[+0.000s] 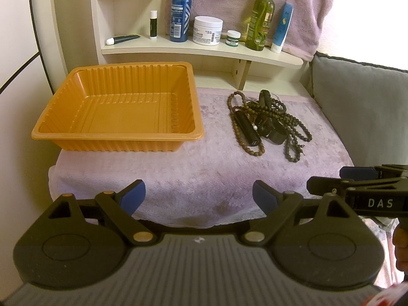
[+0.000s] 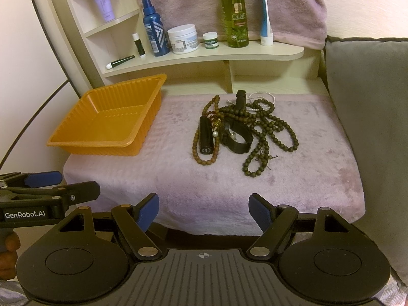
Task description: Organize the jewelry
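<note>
An empty orange plastic tray [image 1: 119,109] [image 2: 107,125] sits at the left on a lilac towel [image 1: 204,168]. To its right lies a tangled pile of jewelry [image 1: 270,122] [image 2: 237,130]: brown bead strings, a black cylinder [image 2: 206,135], a black cuff bracelet [image 2: 238,137], and a pearl strand [image 2: 262,99] at the back. My left gripper [image 1: 199,193] is open and empty at the towel's near edge. My right gripper [image 2: 204,206] is open and empty, also near the front edge; it shows from the side in the left wrist view [image 1: 357,181].
A cream shelf [image 2: 204,53] behind holds a blue spray bottle [image 2: 154,28], a white jar [image 2: 183,38], a small green jar, an olive bottle [image 2: 233,15] and tubes. A grey cushion [image 2: 369,117] stands at the right. A lilac towel hangs behind the shelf.
</note>
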{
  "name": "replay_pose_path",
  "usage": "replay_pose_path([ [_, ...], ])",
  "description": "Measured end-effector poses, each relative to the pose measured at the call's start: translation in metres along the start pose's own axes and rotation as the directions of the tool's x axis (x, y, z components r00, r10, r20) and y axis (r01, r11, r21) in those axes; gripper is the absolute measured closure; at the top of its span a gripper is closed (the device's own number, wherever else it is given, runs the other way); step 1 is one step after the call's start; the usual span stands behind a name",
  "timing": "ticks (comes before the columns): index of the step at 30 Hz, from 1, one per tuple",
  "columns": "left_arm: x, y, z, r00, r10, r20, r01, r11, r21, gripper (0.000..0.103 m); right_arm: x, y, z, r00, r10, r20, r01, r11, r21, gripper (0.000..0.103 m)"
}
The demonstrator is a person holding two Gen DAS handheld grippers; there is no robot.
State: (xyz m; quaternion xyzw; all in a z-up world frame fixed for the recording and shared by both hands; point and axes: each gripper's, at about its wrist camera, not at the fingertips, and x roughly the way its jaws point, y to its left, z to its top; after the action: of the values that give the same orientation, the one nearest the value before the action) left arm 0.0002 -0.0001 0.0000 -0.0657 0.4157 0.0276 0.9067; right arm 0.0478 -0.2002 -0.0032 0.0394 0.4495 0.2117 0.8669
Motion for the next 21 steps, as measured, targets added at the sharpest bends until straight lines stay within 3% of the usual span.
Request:
replay_pose_path([
  [14, 0.000, 0.002, 0.001, 1.000, 0.011, 0.006, -0.010, 1.000, -0.009, 0.013, -0.003, -0.007, 0.001, 1.000, -0.005, 0.009, 0.005, 1.000, 0.001, 0.025],
  [21, 0.001, 0.037, 0.003, 0.996, 0.072, 0.049, -0.066, 0.992, -0.112, 0.013, -0.004, -0.014, 0.005, 0.994, 0.004, 0.106, -0.007, 1.000, 0.029, 0.025],
])
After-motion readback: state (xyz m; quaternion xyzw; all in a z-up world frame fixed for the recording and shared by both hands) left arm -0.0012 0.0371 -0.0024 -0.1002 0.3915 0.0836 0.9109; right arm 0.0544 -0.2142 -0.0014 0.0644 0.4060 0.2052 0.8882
